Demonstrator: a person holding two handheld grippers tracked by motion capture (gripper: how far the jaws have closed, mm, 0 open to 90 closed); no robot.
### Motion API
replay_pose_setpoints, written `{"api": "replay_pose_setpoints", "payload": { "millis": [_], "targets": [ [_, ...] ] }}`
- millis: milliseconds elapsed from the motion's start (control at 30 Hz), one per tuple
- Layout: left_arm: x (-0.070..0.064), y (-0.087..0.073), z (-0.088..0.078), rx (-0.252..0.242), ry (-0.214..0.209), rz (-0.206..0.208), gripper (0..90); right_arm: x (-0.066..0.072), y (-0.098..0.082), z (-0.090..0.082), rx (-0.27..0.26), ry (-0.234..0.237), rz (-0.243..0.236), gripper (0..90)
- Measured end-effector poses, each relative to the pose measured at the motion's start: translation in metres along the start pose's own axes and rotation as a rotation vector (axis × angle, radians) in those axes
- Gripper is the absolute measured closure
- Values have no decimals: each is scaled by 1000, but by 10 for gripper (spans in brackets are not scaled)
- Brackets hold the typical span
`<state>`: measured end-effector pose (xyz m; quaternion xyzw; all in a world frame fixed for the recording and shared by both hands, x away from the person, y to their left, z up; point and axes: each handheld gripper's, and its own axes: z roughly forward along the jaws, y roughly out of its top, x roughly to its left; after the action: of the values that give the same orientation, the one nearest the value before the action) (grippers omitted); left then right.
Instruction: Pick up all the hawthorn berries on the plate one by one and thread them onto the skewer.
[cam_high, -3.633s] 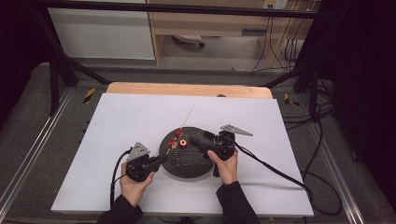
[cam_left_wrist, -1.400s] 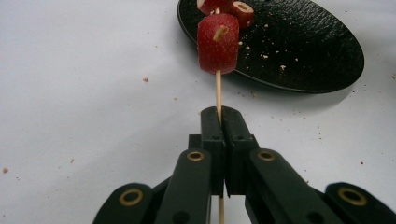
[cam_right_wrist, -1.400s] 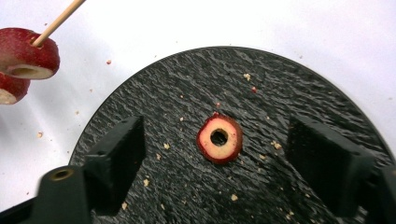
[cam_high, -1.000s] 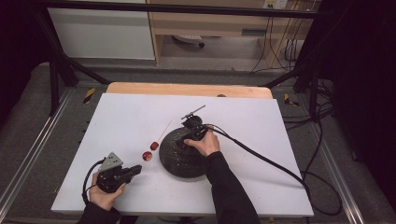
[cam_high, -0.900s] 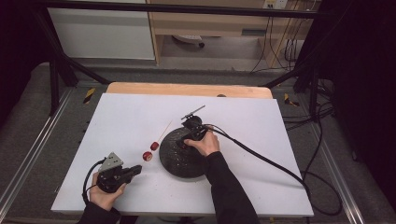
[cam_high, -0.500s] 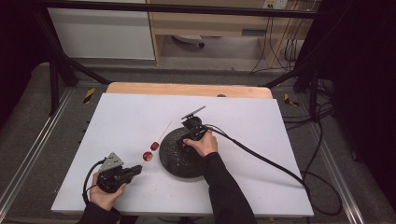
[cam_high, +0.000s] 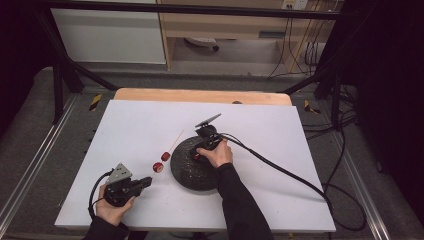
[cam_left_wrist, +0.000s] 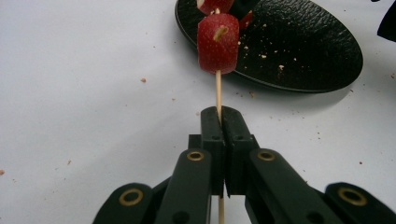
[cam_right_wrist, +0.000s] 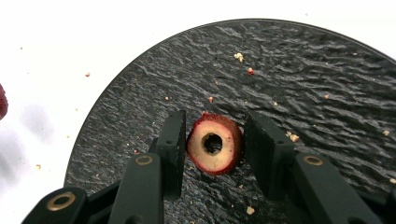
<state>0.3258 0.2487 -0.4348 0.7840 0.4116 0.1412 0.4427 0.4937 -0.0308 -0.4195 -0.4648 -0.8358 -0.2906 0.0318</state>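
Observation:
In the left gripper view, my left gripper (cam_left_wrist: 220, 116) is shut on a thin wooden skewer (cam_left_wrist: 218, 91). The skewer carries a red fruit piece (cam_left_wrist: 217, 43), with a second piece (cam_left_wrist: 212, 4) beyond it. In the high view this gripper (cam_high: 147, 181) lies near the table's front left, and the skewer (cam_high: 175, 142) slants toward the round black slate plate (cam_high: 187, 175). My right gripper (cam_right_wrist: 215, 140) is low over the plate (cam_right_wrist: 280, 70). Its jaws have just been closing on a red fruit slice (cam_right_wrist: 224, 156) with a hole through its middle. The pads now press its two sides.
Crumbs are scattered over the plate and the white tabletop (cam_high: 125, 125). The right gripper's black cable (cam_high: 280, 167) trails across the table to the right edge. A strip of bare wood (cam_high: 200, 95) runs along the far side. Metal frame rails flank the table.
Since the oldest frame, my left hand has drawn back from the plate to the front left with the skewer, and my right hand has shifted toward the plate's far rim. Over the last second, nothing visibly moved.

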Motion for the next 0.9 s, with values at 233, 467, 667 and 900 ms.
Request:
{"api": "replay_pose_setpoints", "payload": {
  "millis": [233,467,667,900],
  "targets": [
    [0,0,0,1,1,3,884,0,0,0,6,5,8,609],
    [0,0,0,-3,1,-2,884,1,-1,-1,4,7,-6,613],
    [-1,0,0,-5,3,-1,884,3,1,-13,-14,24,-8,614],
    [-2,1,0,-4,4,1,884,6,-2,-26,-40,33,-22,615]
  ]
}}
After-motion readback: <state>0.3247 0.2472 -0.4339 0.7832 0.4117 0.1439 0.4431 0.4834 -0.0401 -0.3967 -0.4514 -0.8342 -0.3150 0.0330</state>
